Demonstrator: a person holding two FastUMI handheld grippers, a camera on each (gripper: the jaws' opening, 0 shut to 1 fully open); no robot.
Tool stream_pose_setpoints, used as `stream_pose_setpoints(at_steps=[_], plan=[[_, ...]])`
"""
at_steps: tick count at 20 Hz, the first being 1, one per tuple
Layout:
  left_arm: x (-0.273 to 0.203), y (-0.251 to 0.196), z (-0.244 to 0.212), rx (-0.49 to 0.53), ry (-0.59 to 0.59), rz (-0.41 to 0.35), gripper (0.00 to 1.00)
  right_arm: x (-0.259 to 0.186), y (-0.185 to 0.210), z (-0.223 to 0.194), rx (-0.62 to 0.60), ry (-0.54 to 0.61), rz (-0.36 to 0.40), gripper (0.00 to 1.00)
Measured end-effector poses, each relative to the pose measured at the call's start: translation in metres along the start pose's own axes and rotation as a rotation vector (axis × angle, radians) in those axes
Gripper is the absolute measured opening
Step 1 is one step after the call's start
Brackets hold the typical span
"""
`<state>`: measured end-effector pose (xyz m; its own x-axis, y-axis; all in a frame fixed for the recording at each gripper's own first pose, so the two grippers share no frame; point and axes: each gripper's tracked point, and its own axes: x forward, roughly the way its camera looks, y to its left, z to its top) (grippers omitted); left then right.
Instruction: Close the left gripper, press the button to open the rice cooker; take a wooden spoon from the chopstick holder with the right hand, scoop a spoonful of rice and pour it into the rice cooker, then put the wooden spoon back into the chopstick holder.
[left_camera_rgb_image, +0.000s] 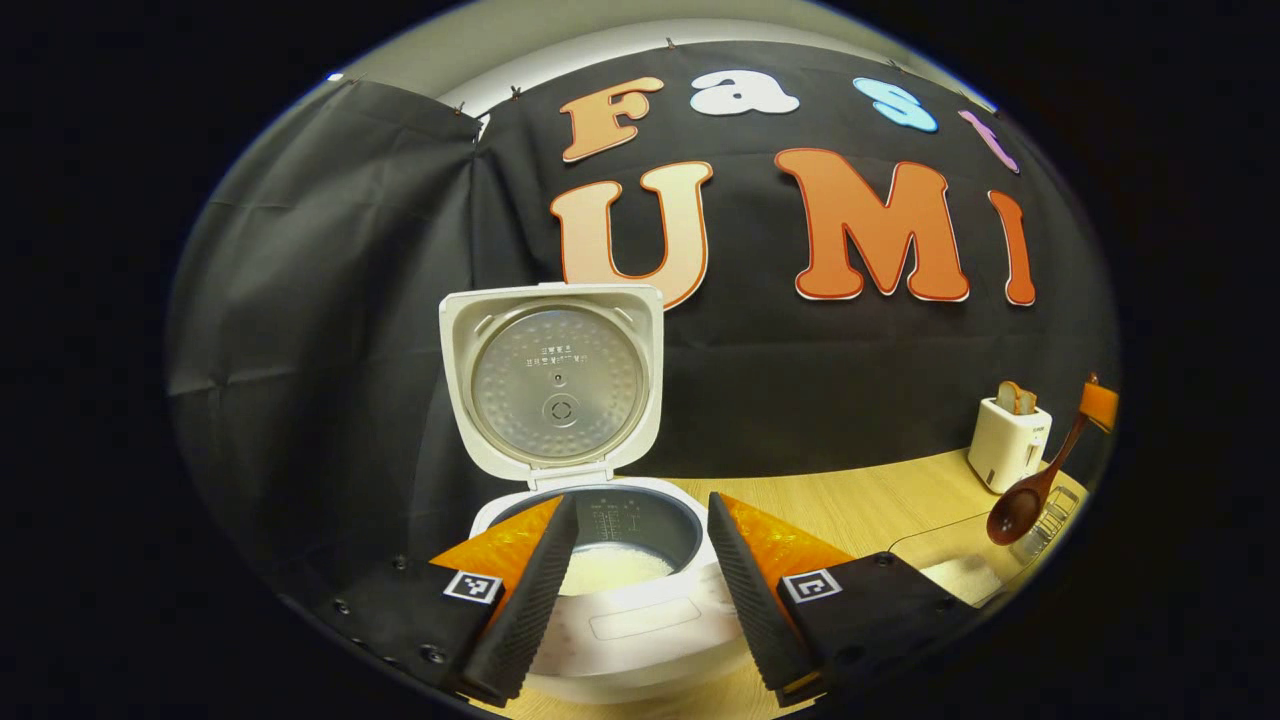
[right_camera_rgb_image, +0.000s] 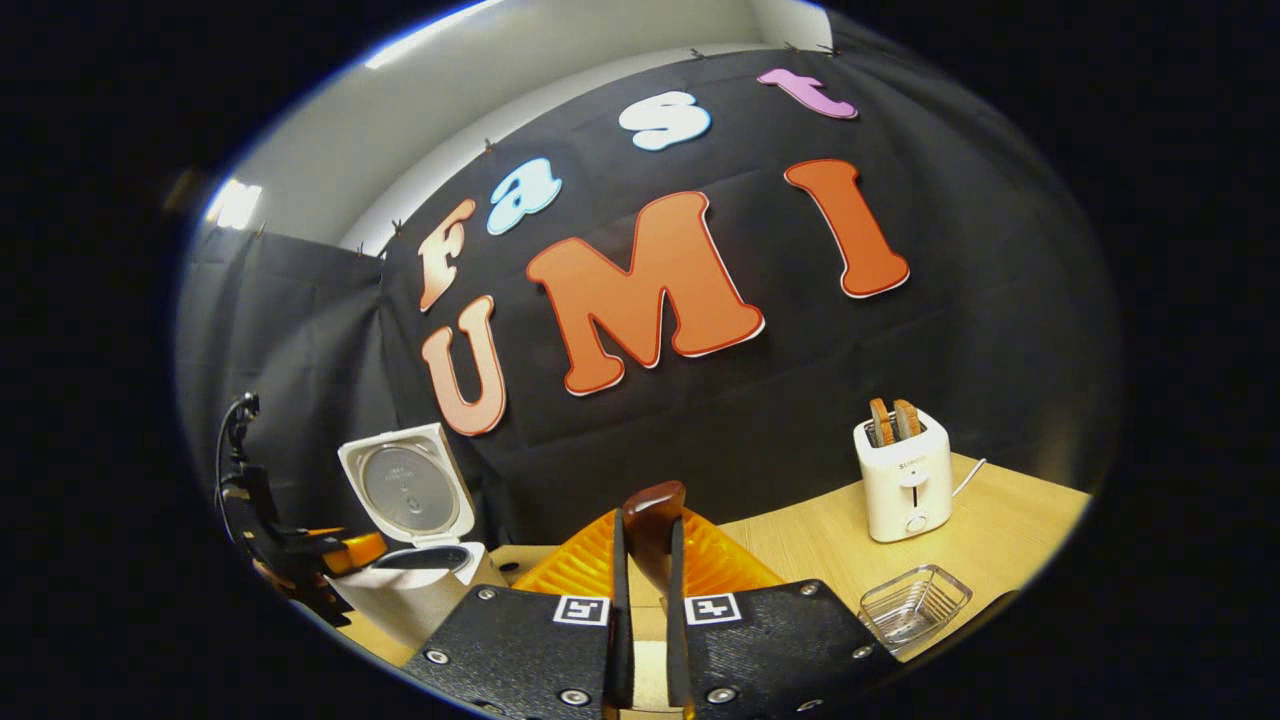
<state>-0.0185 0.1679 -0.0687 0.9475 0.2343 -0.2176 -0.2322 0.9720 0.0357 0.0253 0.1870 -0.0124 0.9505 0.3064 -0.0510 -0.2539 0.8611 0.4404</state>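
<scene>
The white rice cooker (left_camera_rgb_image: 640, 625) stands open with its lid (left_camera_rgb_image: 555, 385) upright, and white rice lies in the inner pot (left_camera_rgb_image: 615, 565). My left gripper (left_camera_rgb_image: 643, 505) is open, one finger on each side of the pot's front, holding nothing. My right gripper (right_camera_rgb_image: 647, 522) is shut on the handle of the dark wooden spoon (right_camera_rgb_image: 655, 498). In the left gripper view the spoon (left_camera_rgb_image: 1020, 505) hangs bowl-down from the right gripper (left_camera_rgb_image: 1098, 405) at the far right, above a wire holder (left_camera_rgb_image: 1050, 515). The right gripper view has the cooker (right_camera_rgb_image: 420, 580) and the left gripper (right_camera_rgb_image: 300, 565) at the far left.
A white toaster (right_camera_rgb_image: 905, 485) with two slices in it stands at the back right of the wooden table (right_camera_rgb_image: 810, 545). The wire holder (right_camera_rgb_image: 915, 605) sits near the table's front edge. A white patch (left_camera_rgb_image: 965, 575) lies beside it; I cannot tell what it is.
</scene>
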Motion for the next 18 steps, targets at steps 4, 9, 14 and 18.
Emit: stream_pose_setpoints(at_steps=[4,9,14,18], plan=[[0.002,-0.003,-0.012,-0.004,0.027,-0.007,0.87,0.005,0.003,-0.021,-0.102,0.049,-0.037,0.13],[0.007,0.001,-0.019,-0.002,0.041,0.013,0.85,0.011,0.009,-0.056,-0.226,0.09,-0.087,0.13],[0.007,0.002,-0.021,-0.012,0.039,0.011,0.87,0.017,0.006,-0.069,-0.138,0.11,-0.11,0.13],[0.008,0.003,-0.026,-0.021,0.055,0.009,0.85,0.023,0.008,-0.086,0.065,0.184,-0.085,0.13]])
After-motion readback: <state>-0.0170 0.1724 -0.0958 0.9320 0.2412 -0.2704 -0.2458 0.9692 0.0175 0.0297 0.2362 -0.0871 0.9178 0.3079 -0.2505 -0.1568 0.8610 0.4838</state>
